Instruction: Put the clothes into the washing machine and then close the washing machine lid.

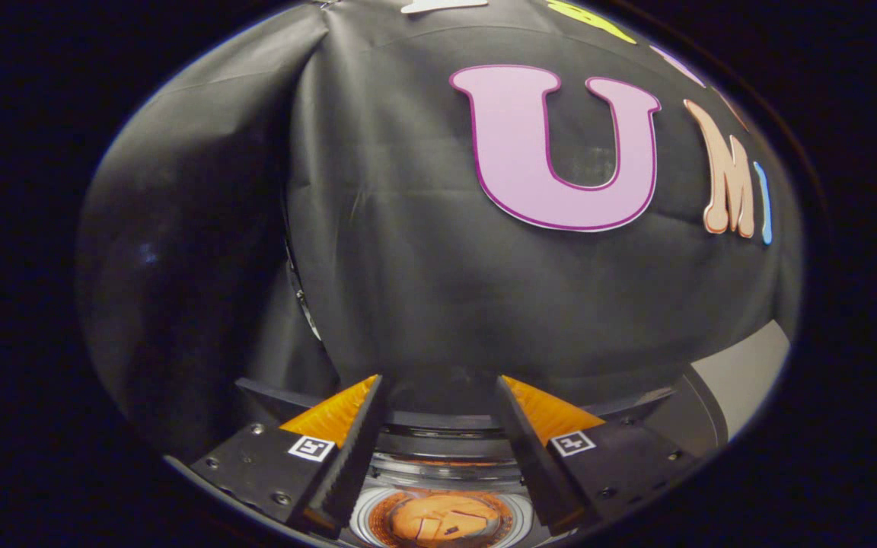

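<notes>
Gripper view: gripper [438, 396] open over washing machine [438, 476] drum w/ orange clothes [438, 519]

wall: black cloth [423, 251], creased | pale surface [743, 380] at its foot | light: dim

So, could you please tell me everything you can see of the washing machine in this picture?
The washing machine lies below the tool, seen from above between and beyond the spread fingers. Its round opening shows as dark and shiny concentric rims, plastic and metal by the look. Deep in the drum sits something orange with dark marks, perhaps cloth; I cannot tell for certain. The lid seems open. The tool's fingers hold nothing and touch nothing. The booth's black cloth hangs behind the machine.
</notes>
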The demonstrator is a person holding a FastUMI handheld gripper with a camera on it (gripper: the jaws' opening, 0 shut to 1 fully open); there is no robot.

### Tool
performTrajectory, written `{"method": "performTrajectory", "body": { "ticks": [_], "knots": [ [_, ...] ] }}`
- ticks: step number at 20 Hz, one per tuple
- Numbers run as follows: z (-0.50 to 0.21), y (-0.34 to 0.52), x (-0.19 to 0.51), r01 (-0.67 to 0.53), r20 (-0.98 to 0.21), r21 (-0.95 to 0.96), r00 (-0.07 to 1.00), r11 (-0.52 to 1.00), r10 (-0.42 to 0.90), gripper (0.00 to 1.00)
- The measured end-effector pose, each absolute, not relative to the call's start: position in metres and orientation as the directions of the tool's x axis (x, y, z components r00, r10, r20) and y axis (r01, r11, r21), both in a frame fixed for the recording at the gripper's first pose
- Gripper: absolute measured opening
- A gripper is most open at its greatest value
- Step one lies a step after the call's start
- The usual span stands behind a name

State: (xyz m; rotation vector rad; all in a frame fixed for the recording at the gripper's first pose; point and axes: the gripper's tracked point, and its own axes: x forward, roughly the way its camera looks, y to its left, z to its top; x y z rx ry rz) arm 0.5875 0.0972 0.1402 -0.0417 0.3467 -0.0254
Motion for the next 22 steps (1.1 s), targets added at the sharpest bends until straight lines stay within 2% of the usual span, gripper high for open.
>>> {"method": "performTrajectory", "body": {
  "ticks": [3,19,22],
  "knots": [
    [0.139,0.098,0.582,0.014,-0.351,-0.049,0.936,0.999,-0.030,0.85],
    [0.120,0.110,0.518,-0.032,-0.381,-0.008,0.924,0.999,0.026,0.84],
    [0.111,0.117,0.506,-0.045,-0.406,0.000,0.913,0.999,0.041,0.82]
  ]
}}
